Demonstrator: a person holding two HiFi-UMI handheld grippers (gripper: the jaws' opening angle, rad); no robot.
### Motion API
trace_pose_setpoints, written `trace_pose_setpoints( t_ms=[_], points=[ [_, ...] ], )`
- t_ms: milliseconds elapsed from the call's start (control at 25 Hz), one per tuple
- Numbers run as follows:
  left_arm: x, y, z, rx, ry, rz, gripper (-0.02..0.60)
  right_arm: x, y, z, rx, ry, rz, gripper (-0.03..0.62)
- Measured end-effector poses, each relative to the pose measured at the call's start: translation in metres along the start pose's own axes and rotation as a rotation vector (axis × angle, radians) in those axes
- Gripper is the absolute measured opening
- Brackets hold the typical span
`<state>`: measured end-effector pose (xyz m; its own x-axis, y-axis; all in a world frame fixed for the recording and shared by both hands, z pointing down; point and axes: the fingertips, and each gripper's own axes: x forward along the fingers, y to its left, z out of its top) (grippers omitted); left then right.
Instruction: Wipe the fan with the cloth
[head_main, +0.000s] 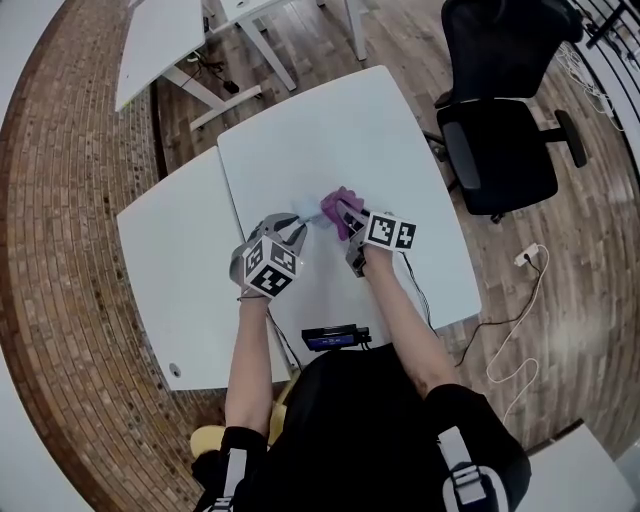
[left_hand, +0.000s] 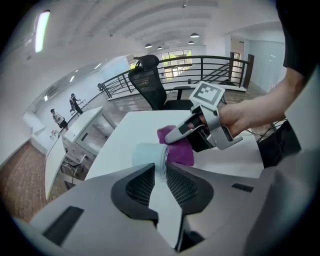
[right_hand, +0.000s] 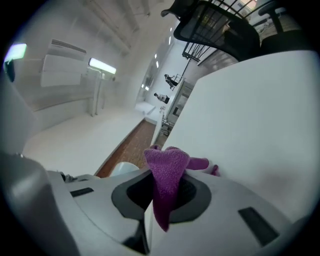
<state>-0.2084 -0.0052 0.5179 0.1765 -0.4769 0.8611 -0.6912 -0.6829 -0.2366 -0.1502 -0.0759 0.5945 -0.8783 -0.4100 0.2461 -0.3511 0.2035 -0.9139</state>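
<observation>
While left gripper (left_hand: 160, 169) pinches the fan (left_hand: 147, 154), right gripper (right_hand: 168, 181) clamps cloth (left_hand: 181, 153) beside it.

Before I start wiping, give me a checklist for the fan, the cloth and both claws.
1. Cloth held in right claw: ok, pinched between its jaws.
2. Fan held in left claw: ok, rim between its jaws.
3. Cloth poking past the claw for wiping: ok.
4. Cloth touching fan: cannot tell; they overlap in the left gripper view.
5. Fan resting on table: cannot tell.
</observation>
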Motion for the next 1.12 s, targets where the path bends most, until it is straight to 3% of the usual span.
trace_pose_setpoints(
  t_ms=[120, 240, 320, 400, 600, 680, 760, 840, 960, 1040, 1120],
  points=[
    [0.000, 0.001, -0.001, 0.007, 0.007, 0.000, 0.083, -0.005, 0.055, 0.025, -0.022, -0.072, 0.138, 0.041],
    [0.000, 0.001, -0.001, 0.007, 0.011, -0.004, 0.083, -0.003, 0.135, 0.031, -0.218, -0.057, 0.320, 0.041],
    [0.000, 0.001, -0.002, 0.004, 0.016, -0.009, 0.083, 0.006, 0.157, 0.014, -0.390, 0.006, 0.334, 0.041],
    [0.000, -0.001, -0.002, 0.006, 0.022, -0.016, 0.083, 0.011, 0.143, -0.003, -0.471, 0.039, 0.279, 0.041],
    [-0.001, -0.001, -0.001, 0.011, 0.021, -0.027, 0.083, -0.007, 0.100, 0.000, -0.240, -0.083, 0.301, 0.041],
    [-0.001, 0.001, -0.002, 0.008, 0.018, -0.025, 0.083, -0.008, 0.071, 0.003, -0.196, -0.067, 0.218, 0.041],
    [-0.001, 0.001, -0.002, 0.006, 0.017, -0.025, 0.083, -0.007, 0.034, 0.001, -0.168, -0.007, 0.081, 0.041],
    [-0.001, -0.001, -0.002, 0.007, 0.017, -0.028, 0.083, -0.010, 0.022, 0.008, -0.129, -0.002, 0.040, 0.041],
    [-0.001, 0.000, -0.003, 0.008, 0.014, -0.029, 0.083, -0.009, 0.079, 0.035, -0.140, -0.073, 0.214, 0.041],
    [-0.002, 0.002, -0.003, 0.005, 0.012, -0.027, 0.083, 0.001, 0.122, 0.038, -0.177, -0.059, 0.347, 0.041],
    [-0.002, 0.002, -0.003, 0.005, 0.016, -0.025, 0.083, 0.015, 0.136, 0.027, -0.227, 0.000, 0.376, 0.041]
  ],
)
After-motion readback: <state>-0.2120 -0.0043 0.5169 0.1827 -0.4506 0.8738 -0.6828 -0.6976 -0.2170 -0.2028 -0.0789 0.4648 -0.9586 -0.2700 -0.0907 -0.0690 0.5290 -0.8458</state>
